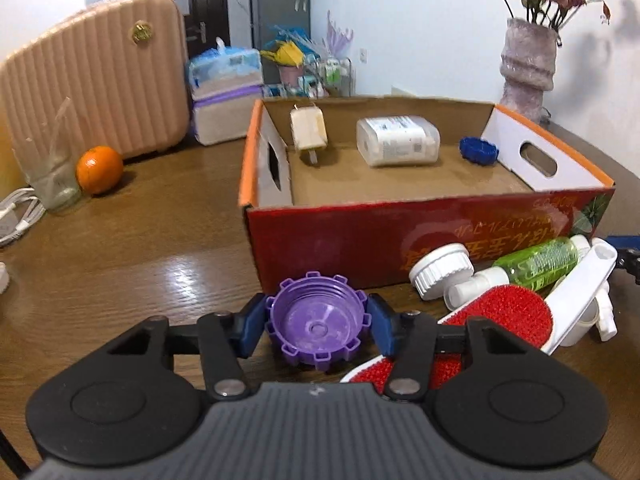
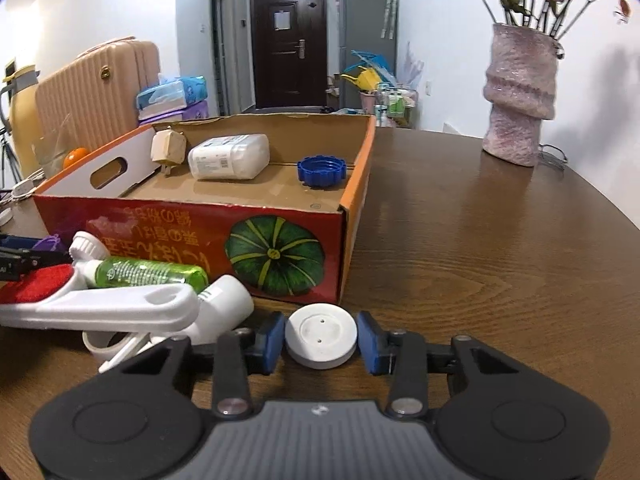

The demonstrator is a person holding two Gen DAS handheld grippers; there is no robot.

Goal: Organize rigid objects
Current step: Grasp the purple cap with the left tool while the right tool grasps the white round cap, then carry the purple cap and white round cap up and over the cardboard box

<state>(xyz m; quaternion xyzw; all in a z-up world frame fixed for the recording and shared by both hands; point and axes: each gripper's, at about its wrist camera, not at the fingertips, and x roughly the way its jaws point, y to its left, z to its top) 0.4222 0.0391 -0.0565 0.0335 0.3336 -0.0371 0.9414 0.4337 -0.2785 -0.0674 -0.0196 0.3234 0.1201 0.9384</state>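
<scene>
My left gripper (image 1: 317, 325) is shut on a purple toothed cap (image 1: 317, 322), its blue pads touching both sides, just in front of the red cardboard box (image 1: 360, 240). My right gripper (image 2: 321, 342) has its pads close on either side of a white round disc (image 2: 321, 338) lying on the table by the box's front corner; small gaps show. Inside the box lie a cream plug adapter (image 1: 308, 130), a white rectangular bottle (image 1: 397, 141) and a blue toothed cap (image 2: 321, 171).
Beside the box lie a green bottle (image 2: 146, 273), a red-faced white brush (image 1: 508, 314), a white pipe fitting (image 2: 222, 308) and a white screw cap (image 1: 440, 270). A pink vase (image 2: 520, 96), beige suitcase (image 1: 92, 76), orange (image 1: 99, 169) and tissue packs (image 1: 224, 92) stand around.
</scene>
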